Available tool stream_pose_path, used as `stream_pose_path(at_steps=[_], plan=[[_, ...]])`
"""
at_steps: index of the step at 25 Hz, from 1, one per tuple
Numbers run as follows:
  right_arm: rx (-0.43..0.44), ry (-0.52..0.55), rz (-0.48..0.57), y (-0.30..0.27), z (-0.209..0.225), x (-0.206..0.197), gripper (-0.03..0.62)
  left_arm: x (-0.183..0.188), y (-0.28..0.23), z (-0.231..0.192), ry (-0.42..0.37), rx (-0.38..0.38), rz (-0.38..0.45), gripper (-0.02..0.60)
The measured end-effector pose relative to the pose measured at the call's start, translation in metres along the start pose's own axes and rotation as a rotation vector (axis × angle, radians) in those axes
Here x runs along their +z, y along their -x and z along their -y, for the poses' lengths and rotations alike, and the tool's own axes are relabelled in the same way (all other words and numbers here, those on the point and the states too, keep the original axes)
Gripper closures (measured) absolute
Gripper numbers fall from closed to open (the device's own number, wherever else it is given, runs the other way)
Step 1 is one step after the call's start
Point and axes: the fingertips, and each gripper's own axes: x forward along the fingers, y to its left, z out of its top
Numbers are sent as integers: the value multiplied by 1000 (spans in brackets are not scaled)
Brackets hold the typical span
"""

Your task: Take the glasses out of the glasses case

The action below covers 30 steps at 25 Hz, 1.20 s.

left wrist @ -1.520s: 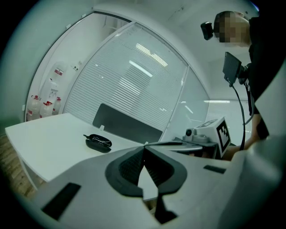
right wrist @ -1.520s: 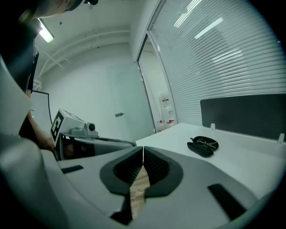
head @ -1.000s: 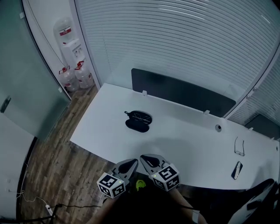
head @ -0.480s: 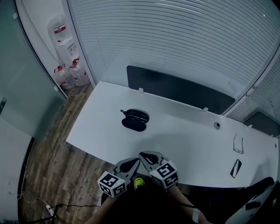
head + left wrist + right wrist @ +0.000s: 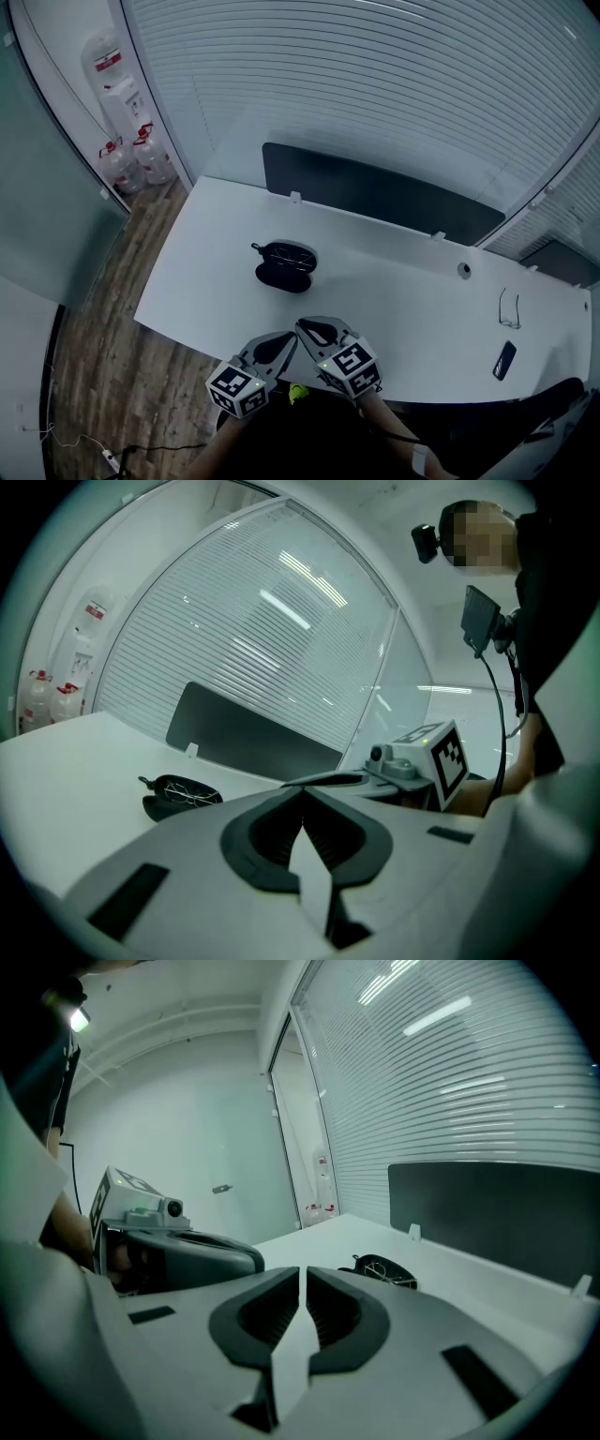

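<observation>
White desk (image 5: 394, 309) in a glass-walled office here, slatted blinds (image 5: 375, 84) behind it, and wood floor (image 5: 112, 309) off to the left. There's a water dispenser (image 5: 114, 89) in the corner, up at about 10 o'clock in the head view.

We've got both grippers low at the near edge of the desk, side by side, pointing out across the tabletop and tipped slightly down. The left gripper (image 5: 284, 339) has its jaws pressed together with nothing between them. The right gripper (image 5: 307, 327) just beside it is the same deal, jaws closed and empty. Their tips angle toward each other so they nearly meet.

The glasses case (image 5: 283, 266) sits well apart from them, at roughly 11 o'clock from the grippers, out on the middle of the desk. It's black, oval, and lying open like a clamshell. The glasses (image 5: 291, 254) are inside the far half, and they look like a thin, pale wire frame against the dark lining.

Over at 3 o'clock from the grippers, near the right end of the desk, there's a second pair of specs (image 5: 510, 310). A dark phone (image 5: 504, 360) lies just beside them.
</observation>
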Motion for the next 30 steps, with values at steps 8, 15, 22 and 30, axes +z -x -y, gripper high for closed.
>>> stream_pose_path(at_steps=[8,15,22,30], plan=[[-44,23,-51,-30,31,15,574,17,-19,-33,9,-37,-22,571],[-77,36,-102,-51,50,16,571,15,-35,-49,30,-78,-61,571],[-80,27,-154,-65,65,12,533,14,-44,-65,60,-87,-82,571],[-73,13,-221,-79,82,8,498,12,-54,-81,82,-82,-81,571]])
